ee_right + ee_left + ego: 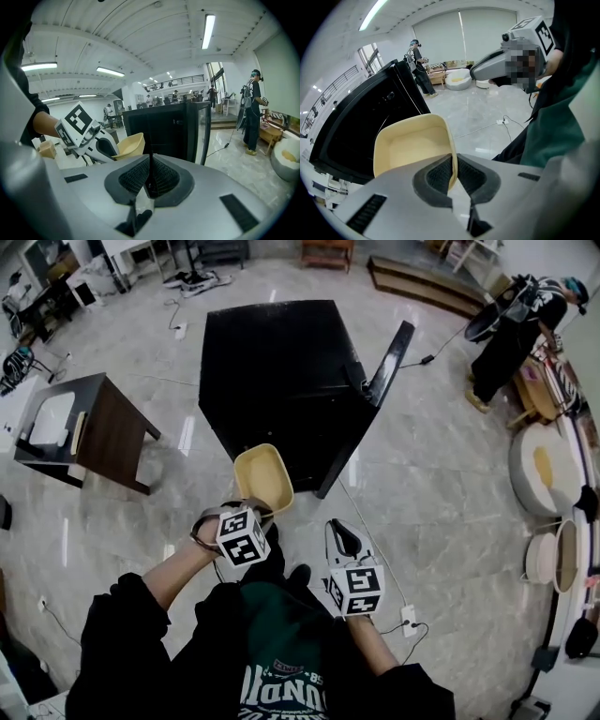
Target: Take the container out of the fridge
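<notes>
Well to the left of the left hand-held gripper (247,512) stands a dark desk (111,432) on the pale tiled floor (441,484). The left hand-held gripper is held out in front of the person's chest and points steeply down. Its jaws are closed on the container (263,476), pinching the thin side wall near one corner; in the left gripper view the wall runs straight between the two ribbed pads (438,174). The container (412,145) is a cream, open, rounded-square tub. It hangs in the air just ahead of the jaws, tilted, clear of the fridge and touching nothing but the pads.

Beyond that hand-held gripper is the fridge (281,381), a low black cabinet. Its door (389,362) stands swung open at the cabinet's right side. In the left gripper view the fridge (361,122) lies left of and behind the container.

To the right, near the left one but apart from it, is the right hand-held gripper (343,532). Its jaws are pressed together with nothing between them, as the right gripper view (150,161) shows. That view looks over the closed tips at the fridge (164,131) and its door (204,131), with the container (131,144) to the left.

Far to the right of both hand-held grippers another person (516,329) in dark clothes stands on the floor.
</notes>
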`<state>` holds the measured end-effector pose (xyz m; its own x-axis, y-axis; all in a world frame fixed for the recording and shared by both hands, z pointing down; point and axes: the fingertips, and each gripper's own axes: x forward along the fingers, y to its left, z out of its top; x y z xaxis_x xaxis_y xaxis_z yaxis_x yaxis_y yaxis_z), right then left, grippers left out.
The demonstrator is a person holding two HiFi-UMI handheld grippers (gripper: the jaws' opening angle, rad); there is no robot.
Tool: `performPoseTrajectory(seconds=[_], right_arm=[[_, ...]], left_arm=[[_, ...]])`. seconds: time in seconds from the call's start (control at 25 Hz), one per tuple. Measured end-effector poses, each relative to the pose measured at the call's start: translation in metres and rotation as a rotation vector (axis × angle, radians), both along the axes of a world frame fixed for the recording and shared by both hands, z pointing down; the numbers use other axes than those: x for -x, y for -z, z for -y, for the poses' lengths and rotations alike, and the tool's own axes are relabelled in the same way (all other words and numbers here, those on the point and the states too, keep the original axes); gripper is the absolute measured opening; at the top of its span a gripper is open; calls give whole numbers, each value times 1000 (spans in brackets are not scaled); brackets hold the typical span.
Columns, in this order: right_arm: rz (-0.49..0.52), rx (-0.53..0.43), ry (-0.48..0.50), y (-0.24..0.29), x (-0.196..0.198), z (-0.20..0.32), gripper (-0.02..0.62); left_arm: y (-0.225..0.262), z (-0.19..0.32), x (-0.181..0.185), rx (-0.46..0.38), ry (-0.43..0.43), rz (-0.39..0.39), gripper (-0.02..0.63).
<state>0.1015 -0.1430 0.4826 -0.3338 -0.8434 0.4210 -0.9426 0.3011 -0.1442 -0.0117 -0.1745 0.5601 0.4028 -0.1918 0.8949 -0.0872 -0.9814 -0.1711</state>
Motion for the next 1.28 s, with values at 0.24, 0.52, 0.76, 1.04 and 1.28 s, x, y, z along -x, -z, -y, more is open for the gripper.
performPoseTrajectory(seconds=[0.24,0.52,0.76,1.04,1.28], right_arm=[[-3,-3,23,2,5,4,37],[-6,-4,60,3,14,5,36],[3,2,63,3,12,5,35],[11,7,71,2,14,6,36],[13,7,73,-2,9,9,35]], left_arm=[[7,0,7,6,29,-6,28],[5,4,15,1,44,2,28],[-1,5,15,13,48,17,28],[-3,7,13,22,43,22,28],[-8,13,9,18,48,23,28]])
